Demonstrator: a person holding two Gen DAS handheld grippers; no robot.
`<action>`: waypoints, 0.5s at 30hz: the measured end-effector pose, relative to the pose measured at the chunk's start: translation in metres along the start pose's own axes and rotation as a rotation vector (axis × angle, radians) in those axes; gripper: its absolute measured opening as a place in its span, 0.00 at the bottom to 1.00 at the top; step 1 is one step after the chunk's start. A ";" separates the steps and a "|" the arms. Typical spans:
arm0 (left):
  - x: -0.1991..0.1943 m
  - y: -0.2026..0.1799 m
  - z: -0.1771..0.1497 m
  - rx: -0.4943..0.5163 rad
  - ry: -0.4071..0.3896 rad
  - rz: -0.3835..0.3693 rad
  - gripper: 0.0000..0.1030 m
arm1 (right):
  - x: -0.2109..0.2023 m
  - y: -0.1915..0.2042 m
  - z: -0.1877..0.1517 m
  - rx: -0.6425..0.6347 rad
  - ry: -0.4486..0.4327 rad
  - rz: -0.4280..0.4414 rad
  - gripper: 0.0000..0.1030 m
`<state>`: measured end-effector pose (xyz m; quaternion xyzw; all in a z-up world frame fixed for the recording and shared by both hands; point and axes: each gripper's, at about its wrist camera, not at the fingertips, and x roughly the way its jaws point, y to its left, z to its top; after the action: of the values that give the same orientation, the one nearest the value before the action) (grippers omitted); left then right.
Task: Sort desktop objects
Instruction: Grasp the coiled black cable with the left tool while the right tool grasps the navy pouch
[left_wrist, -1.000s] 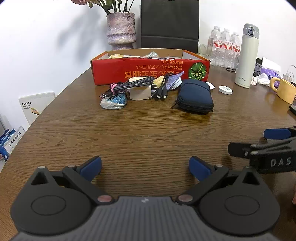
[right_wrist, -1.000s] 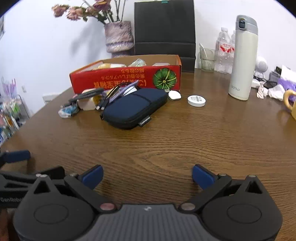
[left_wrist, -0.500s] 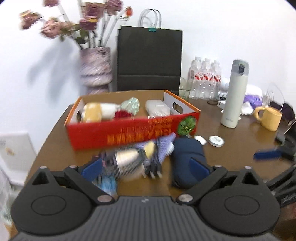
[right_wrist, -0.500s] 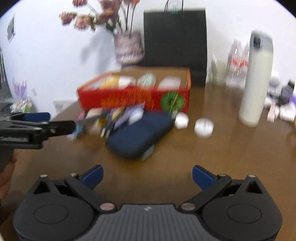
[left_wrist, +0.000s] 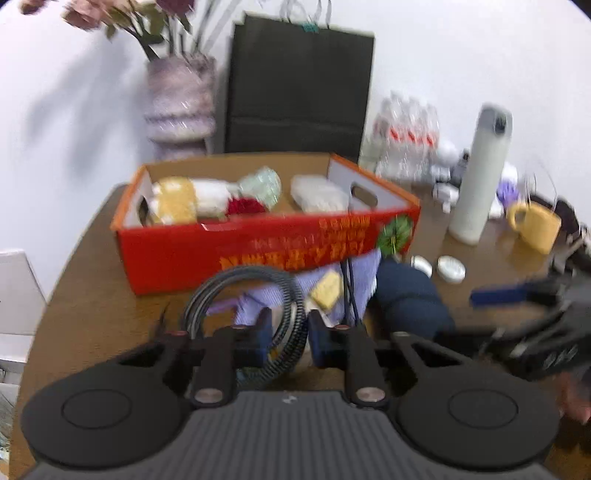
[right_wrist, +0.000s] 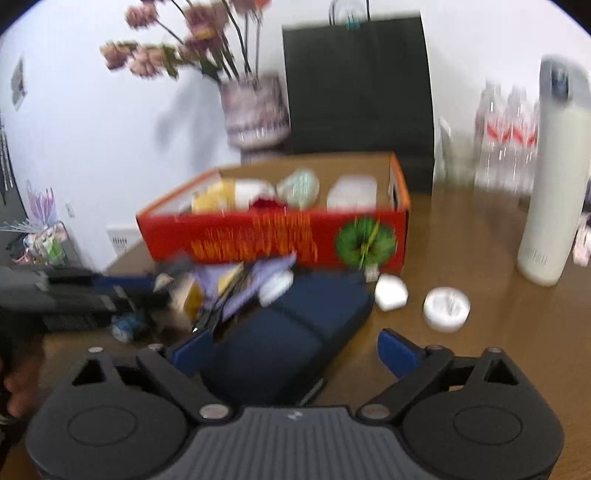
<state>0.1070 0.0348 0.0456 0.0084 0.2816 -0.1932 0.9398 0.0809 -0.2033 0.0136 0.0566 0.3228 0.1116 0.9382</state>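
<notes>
The left claw (left_wrist: 286, 334) is clenched on a braided cable coil (left_wrist: 236, 291) just in front of the red box (left_wrist: 240, 251), which holds blurred yellow, white and green packets. Right of it, the right claw (right_wrist: 295, 345) is released over the navy pouch (right_wrist: 280, 343) on the surface (right_wrist: 480, 295).

Little lettering can be made out, since both views are blurred by motion. A band of yellow-orange characters is carried on the front wall of the red box (left_wrist: 236, 251) — upside down, and too smeared to be read — with a green round emblem printed beside them toward the box's right corner. A faint grey word is borne low on the white flask (right_wrist: 546, 206), but its letters cannot be told apart. Red labels are seen on the water bottles (right_wrist: 509, 147) near the table's far edge — no wording is legible on them.
</notes>
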 end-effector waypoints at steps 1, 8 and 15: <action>-0.005 0.003 0.002 -0.033 -0.020 -0.006 0.17 | 0.001 0.001 -0.001 -0.001 0.002 0.005 0.92; -0.032 0.023 0.012 -0.174 -0.171 0.078 0.13 | 0.000 0.005 -0.005 -0.026 -0.041 0.000 0.91; -0.050 0.040 0.018 -0.256 -0.250 0.098 0.10 | -0.007 0.008 -0.002 -0.055 -0.109 -0.006 0.83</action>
<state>0.0928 0.0874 0.0832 -0.1216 0.1842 -0.1093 0.9692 0.0730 -0.1968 0.0173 0.0359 0.2681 0.1145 0.9559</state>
